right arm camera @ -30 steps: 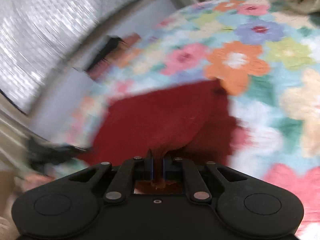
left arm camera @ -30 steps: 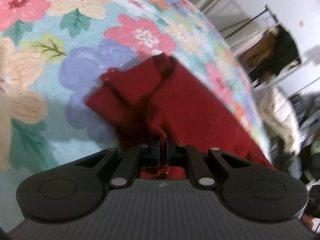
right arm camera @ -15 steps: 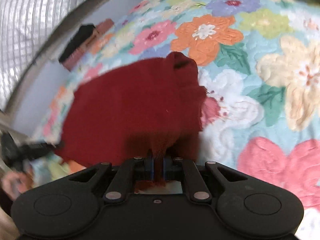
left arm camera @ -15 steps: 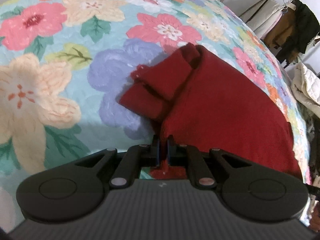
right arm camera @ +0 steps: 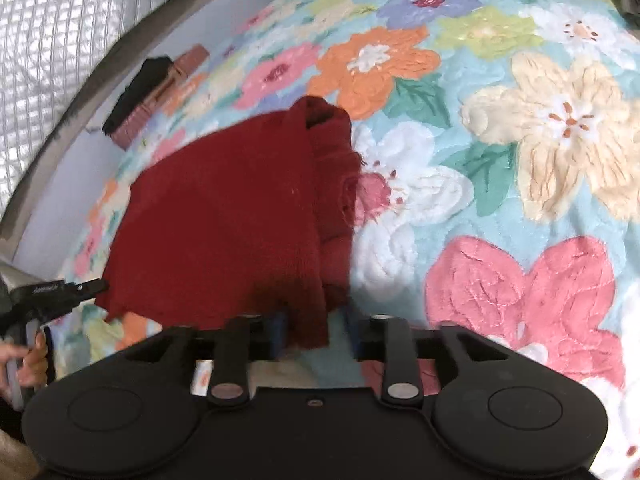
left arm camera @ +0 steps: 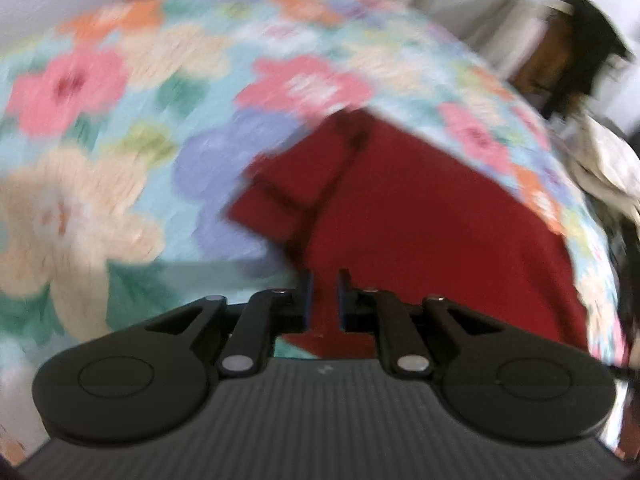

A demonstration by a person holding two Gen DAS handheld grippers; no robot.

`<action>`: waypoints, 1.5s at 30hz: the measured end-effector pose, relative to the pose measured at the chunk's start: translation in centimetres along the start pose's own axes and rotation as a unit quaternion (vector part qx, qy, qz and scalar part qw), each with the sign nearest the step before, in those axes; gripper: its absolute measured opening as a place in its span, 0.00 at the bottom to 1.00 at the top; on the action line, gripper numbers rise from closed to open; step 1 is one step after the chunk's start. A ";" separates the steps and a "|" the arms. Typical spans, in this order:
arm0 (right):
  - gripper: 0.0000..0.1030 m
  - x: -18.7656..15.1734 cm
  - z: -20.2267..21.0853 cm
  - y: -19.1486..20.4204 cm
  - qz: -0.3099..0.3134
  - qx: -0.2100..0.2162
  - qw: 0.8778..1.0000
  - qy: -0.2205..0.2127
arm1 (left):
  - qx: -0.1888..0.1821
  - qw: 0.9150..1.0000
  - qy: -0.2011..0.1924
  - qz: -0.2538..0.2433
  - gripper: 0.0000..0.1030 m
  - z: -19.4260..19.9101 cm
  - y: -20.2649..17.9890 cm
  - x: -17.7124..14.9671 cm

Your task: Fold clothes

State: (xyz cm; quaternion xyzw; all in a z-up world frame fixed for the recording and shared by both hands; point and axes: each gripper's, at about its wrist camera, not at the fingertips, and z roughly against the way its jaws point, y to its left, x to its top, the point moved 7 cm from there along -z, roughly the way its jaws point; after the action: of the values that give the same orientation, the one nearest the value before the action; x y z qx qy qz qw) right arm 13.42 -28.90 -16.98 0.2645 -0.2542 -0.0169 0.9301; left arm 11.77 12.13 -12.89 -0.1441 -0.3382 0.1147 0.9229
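A dark red knitted garment [left arm camera: 420, 216] lies folded on a floral bedspread [left arm camera: 120, 128]; it also shows in the right wrist view [right arm camera: 224, 220]. My left gripper [left arm camera: 323, 300] has its jaws a little apart over the garment's near edge, the cloth loose between them. My right gripper [right arm camera: 316, 334] is open, jaws well apart, with the garment's near corner lying between them, not pinched. The left gripper also shows at the left edge of the right wrist view [right arm camera: 80, 288], at the garment's other corner. The left wrist view is motion-blurred.
The floral bedspread [right arm camera: 520, 140] stretches to the right of the garment. A clothes rack with hanging garments [left arm camera: 572, 52] and a pile of pale clothes [left arm camera: 608, 164] stand beyond the bed. A quilted silver panel [right arm camera: 60, 20] and a dark object [right arm camera: 140, 88] lie beyond the bed's far side.
Both grippers have opened and let go of the red garment, which now lies flat on the bedspread. Both have drawn back slightly; the left one is moving.
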 end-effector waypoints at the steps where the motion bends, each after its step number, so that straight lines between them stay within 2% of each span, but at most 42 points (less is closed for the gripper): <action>1: 0.65 0.0 0.1 -0.2 -0.004 -0.012 1.000 -0.008 | -0.016 1.000 -0.007 -0.021 0.38 0.5 -1.7 -0.2; 3: 0.65 0.1 0.3 -0.8 -0.018 -0.029 0.999 -0.022 | -0.051 0.997 -0.016 -0.056 0.44 1.0 -4.9 -0.8; 6: 0.65 0.3 0.3 -2.0 -0.073 0.001 0.997 -0.023 | -0.109 0.992 0.001 -0.062 0.48 -0.7 -8.6 -1.7; 8: 0.65 0.6 0.3 -2.3 -0.112 0.035 0.993 -0.028 | -0.124 0.990 0.035 -0.058 0.48 -3.2 -10.1 -2.8; 11: 0.65 0.6 0.2 -1.8 -0.156 0.087 0.983 -0.030 | -0.107 0.986 0.104 -0.068 0.50 -6.6 -11.0 -5.1; 12: 0.65 0.6 0.3 -1.7 -0.165 0.093 0.981 -0.035 | -0.097 0.985 0.118 -0.078 0.50 -7.1 -11.0 -5.9; 13: 0.65 0.6 0.3 -1.6 -0.172 0.094 0.980 -0.042 | -0.093 0.985 0.117 -0.090 0.50 -7.2 -11.0 -6.3; 15: 0.65 0.7 0.4 -1.7 -0.166 0.066 0.982 -0.056 | -0.094 0.984 0.109 -0.103 0.50 -6.8 -11.0 -6.5; 17: 0.65 0.7 0.2 -2.0 -0.152 0.041 0.986 -0.057 | -0.097 0.984 0.114 -0.097 0.50 -6.8 -10.8 -6.4; 19: 0.65 0.5 -0.6 -2.2 -0.167 0.052 0.984 -0.044 | -0.102 0.984 0.117 -0.089 0.50 -6.9 -10.6 -6.2; 23: 0.65 -0.1 -3.2 -0.6 -0.178 0.101 0.979 -0.010 | -0.115 0.983 0.118 -0.079 0.50 -6.9 -10.6 -6.3; 25: 0.65 -0.5 -5.0 0.3 -0.171 0.108 0.979 0.008 | -0.119 0.983 0.119 -0.074 0.50 -7.0 -10.5 -6.3; 30: 0.64 0.6 -6.9 1.4 -0.157 0.105 0.982 -0.029 | -0.129 0.983 0.118 -0.064 0.51 -7.3 -10.3 -6.1; 31: 0.60 0.9 -7.1 1.6 -0.150 0.102 0.983 -0.036 | -0.131 0.983 0.116 -0.061 0.51 -7.3 -10.2 -6.1; 32: 0.38 1.3 -7.4 2.0 -0.139 0.100 0.984 -0.039 | -0.134 0.983 0.115 -0.056 0.51 -7.4 -10.1 -6.1; 33: 0.24 1.6 -7.7 2.4 -0.127 0.100 0.986 -0.040 | -0.138 0.982 0.115 -0.051 0.51 -7.4 -10.0 -6.1; 36: 0.21 2.8 -7.4 4.1 -0.093 0.114 0.987 -0.065 | -0.149 0.981 0.115 -0.044 0.51 -7.2 -9.8 -5.8; 40: 0.21 5.4 -5.3 8.8 -0.016 0.129 0.985 -0.111 | -0.148 0.983 0.091 -0.060 0.51 -5.8 -9.1 -4.6; 45: 0.21 8.0 -5.7 16.7 0.105 0.139 0.978 -0.112 | -0.174 0.984 0.044 0.022 0.51 -3.3 -4.7 -1.4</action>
State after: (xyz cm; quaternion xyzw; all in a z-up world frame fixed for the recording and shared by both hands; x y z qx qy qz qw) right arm 21.41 -13.10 -9.01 0.3593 -0.3826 0.0869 0.8467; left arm 13.47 6.67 -14.48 -0.3145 -0.3091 0.0685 0.8949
